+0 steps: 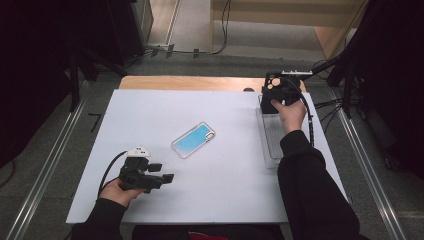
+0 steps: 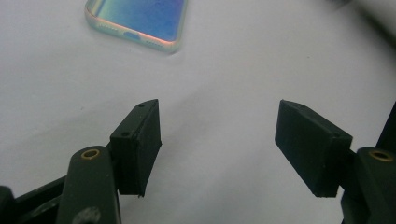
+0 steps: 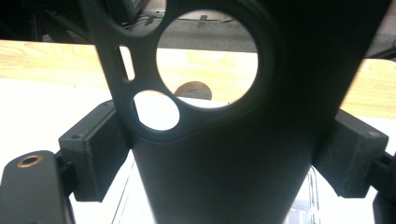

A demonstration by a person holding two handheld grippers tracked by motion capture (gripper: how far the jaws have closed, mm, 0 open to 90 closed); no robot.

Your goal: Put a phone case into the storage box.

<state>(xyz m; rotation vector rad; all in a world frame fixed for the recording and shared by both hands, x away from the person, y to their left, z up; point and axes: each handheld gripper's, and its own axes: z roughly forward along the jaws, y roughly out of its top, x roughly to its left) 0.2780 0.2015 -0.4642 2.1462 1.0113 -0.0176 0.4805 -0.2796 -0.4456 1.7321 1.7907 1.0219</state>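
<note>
black case (image 3: pixel 219 154) upright, cutouts up

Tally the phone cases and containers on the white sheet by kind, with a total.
Iridescent blue phone case, lying flat mid-sheet: 1
Black phone case, held upright between the right gripper's jaws: 1
Clear plastic tray, at the sheet's right edge: 1
Total: 3
</note>
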